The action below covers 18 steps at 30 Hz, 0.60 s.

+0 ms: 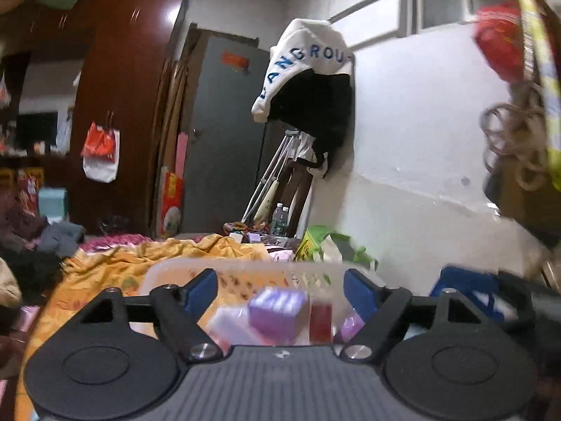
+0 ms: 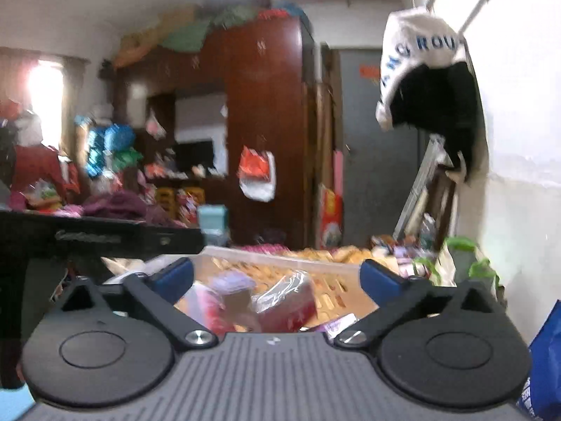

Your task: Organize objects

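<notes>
Starting at the left of the left wrist view, we see a dark wooden wardrobe (image 1: 115,105) with a red and white bag (image 1: 101,154) hanging on it, then a grey door (image 1: 224,133), and a white garment with blue letters (image 1: 308,63) draped over a rail on the white wall. Below, an orange patterned sheet (image 1: 115,263) covers the bed, and on it sits a pale plastic basket (image 1: 168,273). Our left tongs (image 1: 280,289) stand apart with nothing clamped between the blue pads; through the gap we see, blurred, a purple box (image 1: 278,310) and a small red bottle (image 1: 320,321) lying inside the basket. In the right wrist view, a black bar (image 2: 101,236) crosses the left side, the same wardrobe (image 2: 266,122) stands mid-frame, and the right tongs (image 2: 278,277) are also spread wide and empty. Beyond them the basket (image 2: 280,258) holds a red packet in clear wrap (image 2: 291,301). A blue bag (image 2: 547,351) sits at the far right.
</notes>
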Each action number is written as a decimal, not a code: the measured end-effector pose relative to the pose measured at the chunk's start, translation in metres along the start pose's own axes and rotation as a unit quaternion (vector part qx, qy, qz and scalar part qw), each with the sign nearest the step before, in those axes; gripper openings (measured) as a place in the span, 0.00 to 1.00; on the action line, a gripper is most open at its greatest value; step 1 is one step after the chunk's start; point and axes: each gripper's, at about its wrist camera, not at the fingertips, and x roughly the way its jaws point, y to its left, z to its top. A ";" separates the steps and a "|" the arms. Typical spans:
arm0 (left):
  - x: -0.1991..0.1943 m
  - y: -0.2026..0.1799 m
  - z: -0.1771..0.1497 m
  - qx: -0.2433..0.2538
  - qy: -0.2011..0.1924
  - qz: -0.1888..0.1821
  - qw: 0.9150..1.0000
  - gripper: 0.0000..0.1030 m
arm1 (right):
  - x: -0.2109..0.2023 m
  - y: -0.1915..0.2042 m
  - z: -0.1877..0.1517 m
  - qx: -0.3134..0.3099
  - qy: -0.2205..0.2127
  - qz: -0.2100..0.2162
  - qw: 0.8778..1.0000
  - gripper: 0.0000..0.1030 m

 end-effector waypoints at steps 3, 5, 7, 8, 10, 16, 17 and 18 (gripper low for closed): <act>-0.039 -0.010 -0.041 0.022 0.036 0.002 0.999 0.97 | -0.038 -0.003 -0.010 0.013 0.000 0.002 1.000 1.00; -0.049 -0.019 -0.077 0.040 0.076 0.012 0.996 0.97 | -0.055 -0.005 -0.022 0.025 0.006 -0.004 1.000 1.00; -0.053 -0.023 -0.109 0.036 0.101 0.020 0.994 0.97 | -0.059 -0.008 -0.032 0.043 0.029 -0.006 0.999 1.00; -0.053 -0.025 -0.121 0.030 0.112 0.012 0.993 0.97 | -0.059 -0.010 -0.038 0.055 0.044 -0.009 0.997 1.00; -0.050 -0.029 -0.134 0.022 0.122 0.005 0.992 0.97 | -0.051 -0.017 -0.046 0.076 0.076 -0.016 0.994 1.00; -0.043 -0.041 -0.149 0.021 0.138 0.005 0.990 0.97 | -0.035 -0.012 -0.066 0.057 0.105 -0.022 0.993 1.00; -0.041 -0.042 -0.150 0.020 0.140 0.007 0.990 0.97 | -0.031 -0.011 -0.068 0.061 0.110 -0.019 0.992 1.00; -0.042 -0.040 -0.150 0.019 0.141 0.009 0.990 0.97 | -0.028 -0.012 -0.069 0.066 0.114 -0.016 0.991 1.00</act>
